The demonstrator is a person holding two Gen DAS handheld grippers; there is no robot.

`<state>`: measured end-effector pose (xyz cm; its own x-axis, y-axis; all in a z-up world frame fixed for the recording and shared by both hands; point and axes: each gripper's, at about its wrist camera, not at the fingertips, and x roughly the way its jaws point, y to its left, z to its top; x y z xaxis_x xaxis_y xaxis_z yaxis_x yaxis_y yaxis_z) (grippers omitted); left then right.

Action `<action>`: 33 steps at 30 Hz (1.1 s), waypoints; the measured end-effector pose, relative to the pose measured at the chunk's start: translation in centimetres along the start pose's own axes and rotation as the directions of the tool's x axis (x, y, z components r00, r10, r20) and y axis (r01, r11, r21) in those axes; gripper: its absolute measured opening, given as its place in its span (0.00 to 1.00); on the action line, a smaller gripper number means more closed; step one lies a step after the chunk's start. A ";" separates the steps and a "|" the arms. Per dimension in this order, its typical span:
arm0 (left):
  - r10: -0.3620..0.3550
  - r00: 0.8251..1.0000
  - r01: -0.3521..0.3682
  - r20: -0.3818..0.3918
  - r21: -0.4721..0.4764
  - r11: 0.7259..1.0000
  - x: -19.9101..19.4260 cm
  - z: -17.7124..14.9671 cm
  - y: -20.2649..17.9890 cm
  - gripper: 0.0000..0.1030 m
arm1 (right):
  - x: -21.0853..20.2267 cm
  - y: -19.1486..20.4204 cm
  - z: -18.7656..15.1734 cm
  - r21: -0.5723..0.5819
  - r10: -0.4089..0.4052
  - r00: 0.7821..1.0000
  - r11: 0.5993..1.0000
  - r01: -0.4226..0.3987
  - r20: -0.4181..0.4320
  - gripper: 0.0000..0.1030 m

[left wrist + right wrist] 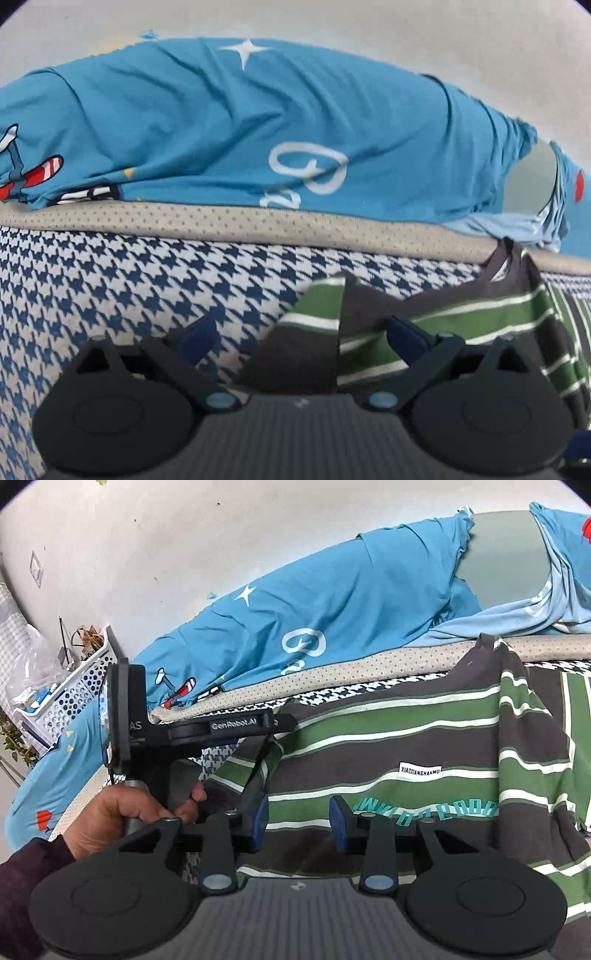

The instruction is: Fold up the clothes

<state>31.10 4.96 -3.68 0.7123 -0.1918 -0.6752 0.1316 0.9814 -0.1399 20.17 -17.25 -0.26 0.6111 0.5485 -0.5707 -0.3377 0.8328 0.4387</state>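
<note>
Houndstooth bed [207,766], striped shirt [424,738] labelled "XIAOXIANGHANMU"; both grippers' jaws spread, pinching nothing.

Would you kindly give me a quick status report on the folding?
Left gripper open at striped shirt's edge. Right gripper open above it, nothing held. Shirt flat, unfolded. Blue bedding behind, clear.
</note>
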 end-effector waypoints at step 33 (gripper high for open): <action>-0.126 0.992 0.128 -0.026 0.118 0.985 -2.5 -1.7 -3.1 0.17 | -2.1 0.9 1.0 -0.026 -0.082 0.994 0.996 0.084 0.066 0.35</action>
<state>27.74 2.37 -2.85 0.6723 -0.3138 -0.6705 0.3021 0.9431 -0.1385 19.35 -17.70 2.02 0.6825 0.4719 -0.5581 -0.3032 0.8776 0.3713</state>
